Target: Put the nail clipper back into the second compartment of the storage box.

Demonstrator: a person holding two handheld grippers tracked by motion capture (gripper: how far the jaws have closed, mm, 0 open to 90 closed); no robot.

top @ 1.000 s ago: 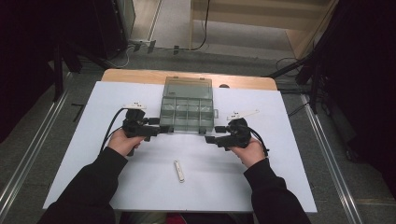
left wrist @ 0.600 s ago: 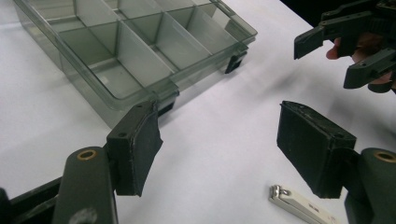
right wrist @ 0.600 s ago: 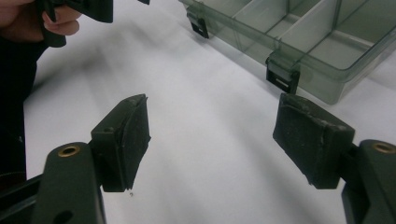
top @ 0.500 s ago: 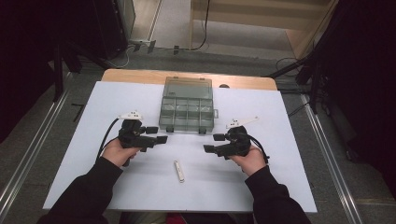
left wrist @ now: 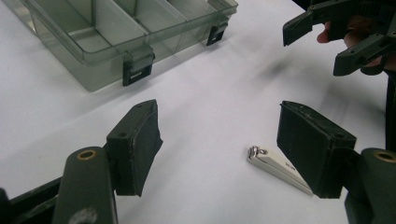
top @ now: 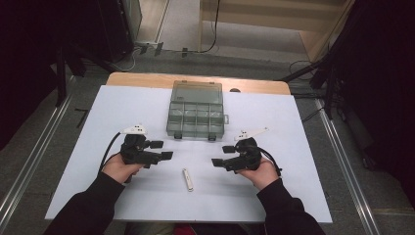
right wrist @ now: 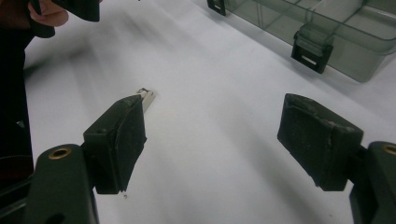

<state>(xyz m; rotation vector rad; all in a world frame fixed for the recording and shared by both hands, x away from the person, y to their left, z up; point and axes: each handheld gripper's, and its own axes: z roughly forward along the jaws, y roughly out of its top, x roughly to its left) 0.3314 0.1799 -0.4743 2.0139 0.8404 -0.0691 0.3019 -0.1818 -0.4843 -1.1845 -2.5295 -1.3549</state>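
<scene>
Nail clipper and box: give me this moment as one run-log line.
left gripper open, empty | right gripper open, empty | nail clipper flat on table between them, untouched | compartment box shut, latches down

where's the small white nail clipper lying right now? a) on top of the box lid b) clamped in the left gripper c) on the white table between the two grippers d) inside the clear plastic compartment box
c: the small white nail clipper lies flat on the white table, between the open left gripper and the open right gripper, apart from the clear plastic compartment box.
</scene>
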